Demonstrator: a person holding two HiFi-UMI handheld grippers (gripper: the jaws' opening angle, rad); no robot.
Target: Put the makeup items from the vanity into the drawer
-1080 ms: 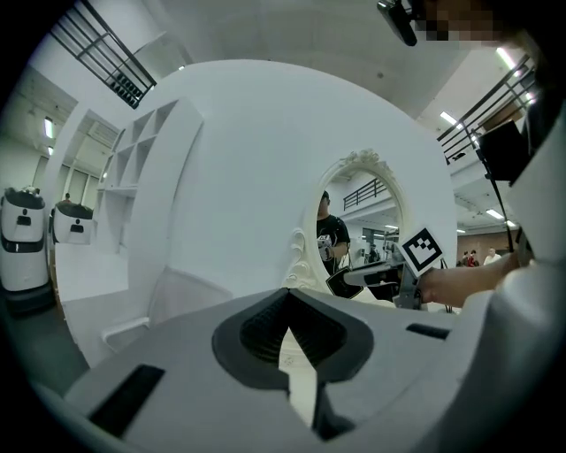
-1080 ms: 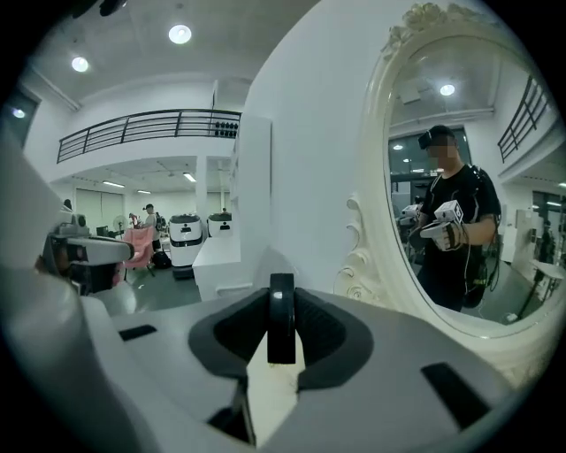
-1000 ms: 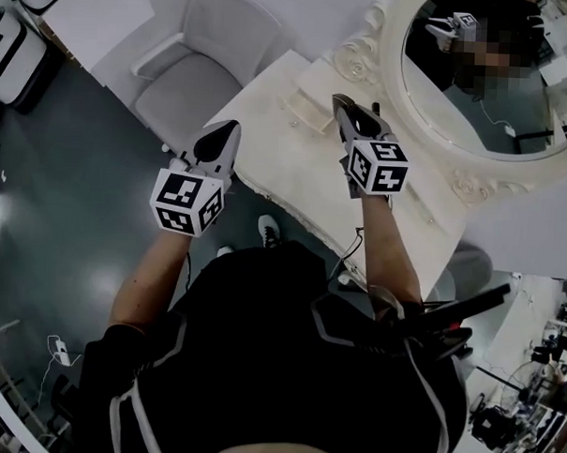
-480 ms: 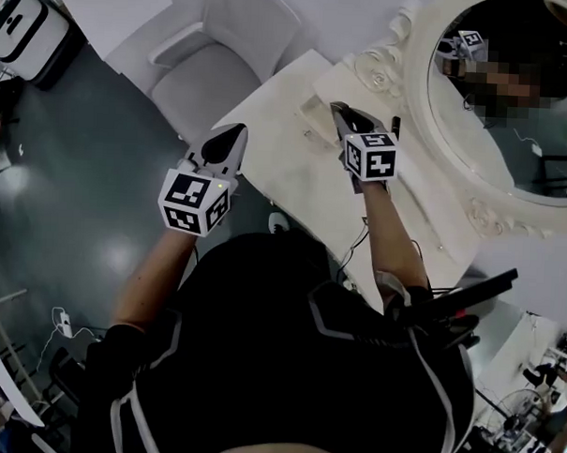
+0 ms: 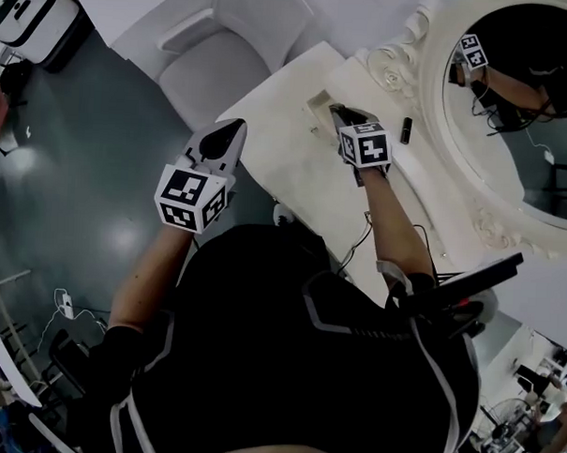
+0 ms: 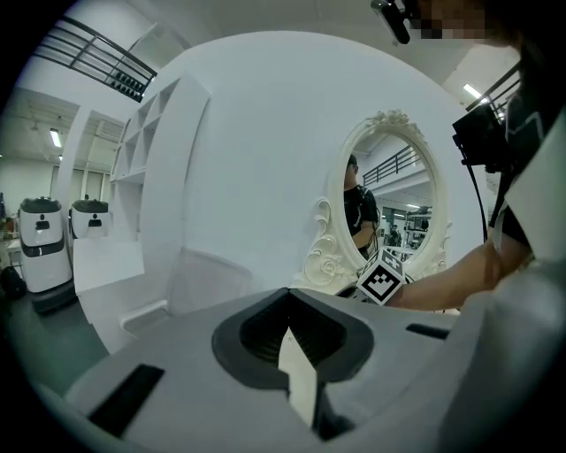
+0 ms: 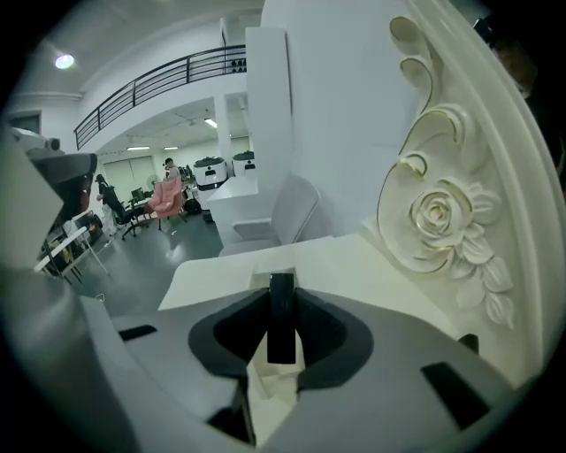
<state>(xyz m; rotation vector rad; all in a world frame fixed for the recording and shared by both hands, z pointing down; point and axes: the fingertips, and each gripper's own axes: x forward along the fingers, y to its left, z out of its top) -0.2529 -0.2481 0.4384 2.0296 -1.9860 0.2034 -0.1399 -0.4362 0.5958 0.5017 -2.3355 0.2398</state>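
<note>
My right gripper (image 5: pixel 342 112) (image 7: pixel 281 281) is shut on a slim black makeup tube (image 7: pixel 281 320), which stands upright between the jaws. It hangs low over the white vanity top (image 5: pixel 286 165), just by a small rectangular open recess (image 5: pixel 318 103) (image 7: pixel 265 262) in that top. A second small black makeup item (image 5: pixel 406 130) lies on the vanity near the mirror frame. My left gripper (image 5: pixel 231 128) (image 6: pixel 287 296) hovers off the vanity's front left edge. Its jaws are together and nothing is between them.
An ornate oval mirror (image 5: pixel 523 100) with a carved rose frame (image 7: pixel 442 217) rises behind the vanity. A white padded chair (image 5: pixel 211 67) stands at the left end. A white machine (image 5: pixel 30 13) sits on the dark floor at far left. A cable hangs off the vanity front (image 5: pixel 358 238).
My right gripper has sunk toward the vanity top and tilted down, with the black tube still in it. The left gripper has dropped slightly. A black item by the mirror has come into sight.
</note>
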